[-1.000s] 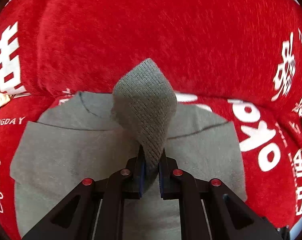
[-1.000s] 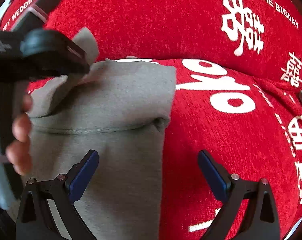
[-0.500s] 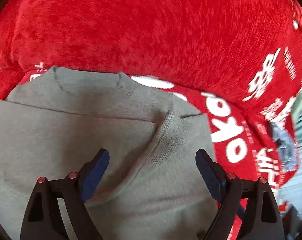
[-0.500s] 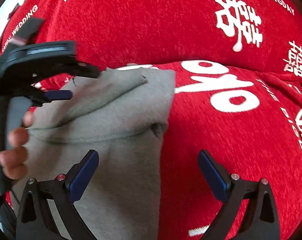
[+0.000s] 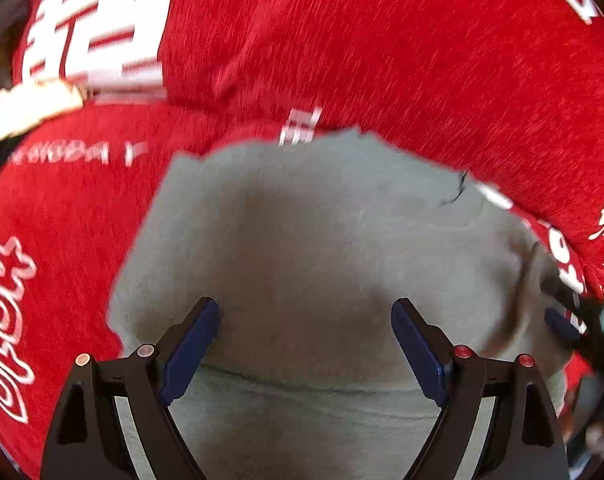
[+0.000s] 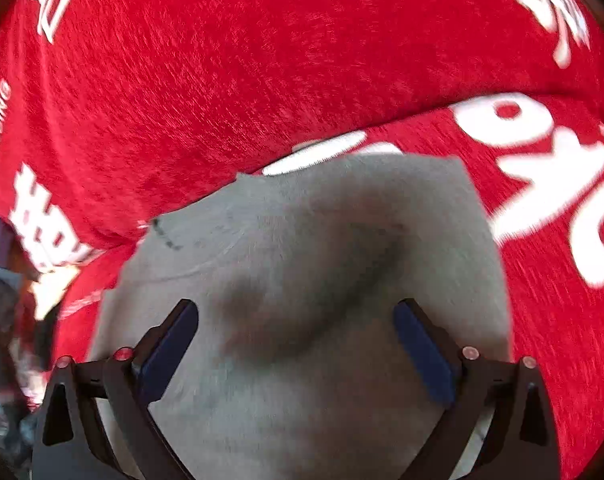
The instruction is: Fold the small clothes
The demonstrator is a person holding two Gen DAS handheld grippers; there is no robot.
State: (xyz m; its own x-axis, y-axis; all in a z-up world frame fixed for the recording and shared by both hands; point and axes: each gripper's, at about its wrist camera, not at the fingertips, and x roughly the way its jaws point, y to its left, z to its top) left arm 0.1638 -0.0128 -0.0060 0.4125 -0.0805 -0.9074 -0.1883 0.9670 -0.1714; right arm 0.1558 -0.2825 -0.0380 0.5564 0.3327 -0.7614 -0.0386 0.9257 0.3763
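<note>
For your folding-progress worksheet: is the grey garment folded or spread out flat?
Partly folded. The grey garment has a flap lying over its body with a raised crease, on the red cover. How many folds: cannot tell.

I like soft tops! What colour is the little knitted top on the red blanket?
Plain grey knitted top, clearest in the right wrist view.

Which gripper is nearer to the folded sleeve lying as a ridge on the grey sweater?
Right. The right gripper, jaws closing, is over the folded sleeve on the grey sweater. The left gripper is open over flat fabric, away from it.
</note>
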